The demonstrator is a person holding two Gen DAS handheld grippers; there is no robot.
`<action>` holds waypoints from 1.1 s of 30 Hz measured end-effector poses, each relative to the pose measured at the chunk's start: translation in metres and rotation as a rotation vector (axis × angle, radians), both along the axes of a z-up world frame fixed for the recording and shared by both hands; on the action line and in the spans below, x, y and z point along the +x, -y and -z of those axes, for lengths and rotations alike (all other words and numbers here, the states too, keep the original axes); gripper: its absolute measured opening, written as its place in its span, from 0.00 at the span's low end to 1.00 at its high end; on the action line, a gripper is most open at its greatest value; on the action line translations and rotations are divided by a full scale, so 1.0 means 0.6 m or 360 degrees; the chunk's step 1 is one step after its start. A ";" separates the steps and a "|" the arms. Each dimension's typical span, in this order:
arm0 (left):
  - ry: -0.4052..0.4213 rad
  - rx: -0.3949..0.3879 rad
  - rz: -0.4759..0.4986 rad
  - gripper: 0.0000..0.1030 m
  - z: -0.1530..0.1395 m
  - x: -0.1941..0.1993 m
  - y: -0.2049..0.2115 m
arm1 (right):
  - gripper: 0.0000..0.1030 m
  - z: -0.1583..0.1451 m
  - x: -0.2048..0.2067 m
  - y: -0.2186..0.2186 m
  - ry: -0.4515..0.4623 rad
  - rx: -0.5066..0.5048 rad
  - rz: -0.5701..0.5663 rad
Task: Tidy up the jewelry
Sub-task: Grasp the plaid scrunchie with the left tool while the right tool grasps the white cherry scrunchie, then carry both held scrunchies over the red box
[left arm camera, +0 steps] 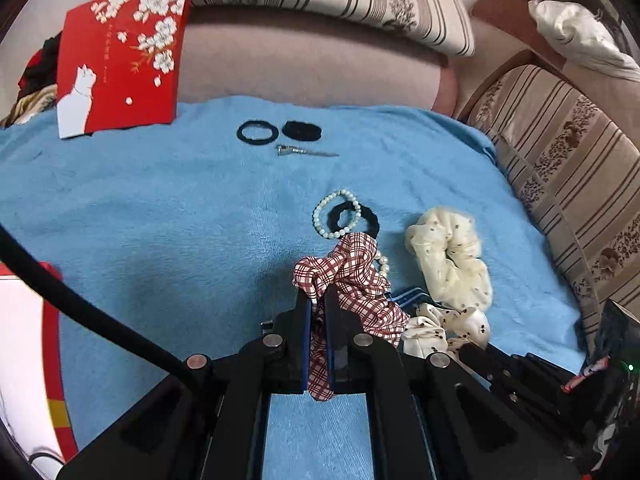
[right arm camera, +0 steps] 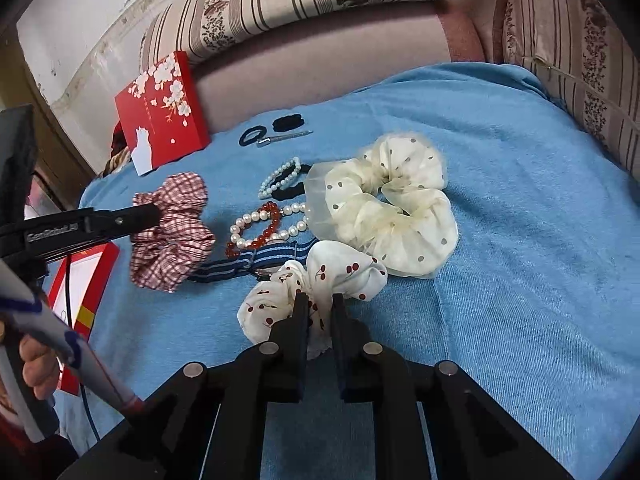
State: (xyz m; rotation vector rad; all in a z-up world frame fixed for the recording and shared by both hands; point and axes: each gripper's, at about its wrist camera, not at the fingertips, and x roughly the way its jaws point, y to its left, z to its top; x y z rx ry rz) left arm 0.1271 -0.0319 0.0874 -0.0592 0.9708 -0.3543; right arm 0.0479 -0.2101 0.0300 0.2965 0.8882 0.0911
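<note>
**Two scrunchies pinched, and snags are waiting**

Right now the left gripper is clamping its jaws on the red plaid scrunchie, which, seen from the right wrist, is hanging clear of the blue towel by one bunched fold. The right gripper is pinching the near edge of the cherry-print scrunchie, which is lying on the towel against the striped headband.

The trouble, as I judge it, is lying in what is touching what. The cherry-print fabric is overlapping the headband and sitting just beside the pearl and red bead bracelets, so lifting it is likely to be dragging those along or flicking beads out of place. The dotted cream scrunchie is also pressing against it and may be shifting too.

The plaid one is gripped only by a thin gather, so slippery cloth could be sliding out mid-carry.

The red box base is sitting at the left, partly hidden by the left gripper; a drop short of its rim is a real risk.
</note>
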 end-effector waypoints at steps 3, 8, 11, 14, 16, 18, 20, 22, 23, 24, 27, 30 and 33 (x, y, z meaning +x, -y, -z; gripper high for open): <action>0.0041 0.0025 -0.0007 0.05 -0.016 -0.020 -0.005 | 0.11 -0.006 -0.012 0.000 0.0020 0.0013 -0.0002; 0.0088 0.0008 -0.0042 0.05 -0.035 -0.059 -0.037 | 0.11 -0.017 -0.030 -0.008 0.0055 0.0040 -0.0026; 0.0116 0.0000 -0.0083 0.05 -0.044 -0.079 -0.066 | 0.11 -0.021 -0.036 -0.018 0.0070 0.0046 -0.0042; 0.0128 -0.0037 -0.0137 0.05 -0.048 -0.095 -0.102 | 0.11 -0.022 -0.041 -0.029 0.0078 0.0045 -0.0059; 0.0137 -0.0057 -0.0173 0.05 -0.049 -0.102 -0.124 | 0.11 -0.023 -0.043 -0.038 0.0083 0.0041 -0.0062; 0.0158 -0.0050 -0.0206 0.05 -0.050 -0.107 -0.143 | 0.11 -0.022 -0.045 -0.047 0.0086 0.0042 -0.0072; 0.0171 -0.0044 -0.0236 0.05 -0.048 -0.109 -0.163 | 0.11 -0.022 -0.045 -0.055 0.0087 0.0035 -0.0076; 0.0168 -0.0060 -0.0280 0.05 -0.045 -0.108 -0.185 | 0.11 -0.022 -0.045 -0.064 0.0087 0.0032 -0.0083; 0.0159 -0.0080 -0.0303 0.05 -0.044 -0.105 -0.199 | 0.11 -0.022 -0.044 -0.070 0.0084 0.0038 -0.0089; 0.0156 -0.0093 -0.0320 0.05 -0.043 -0.104 -0.210 | 0.11 -0.023 -0.044 -0.075 0.0082 0.0040 -0.0097; 0.0174 -0.0105 -0.0374 0.05 -0.046 -0.104 -0.244 | 0.11 -0.031 -0.043 -0.096 0.0088 0.0011 -0.0127; 0.0199 -0.0104 -0.0422 0.05 -0.052 -0.108 -0.273 | 0.11 -0.042 -0.043 -0.121 0.0102 -0.0032 -0.0166; 0.0210 -0.0112 -0.0452 0.05 -0.055 -0.116 -0.298 | 0.11 -0.048 -0.041 -0.147 0.0103 -0.0027 -0.0200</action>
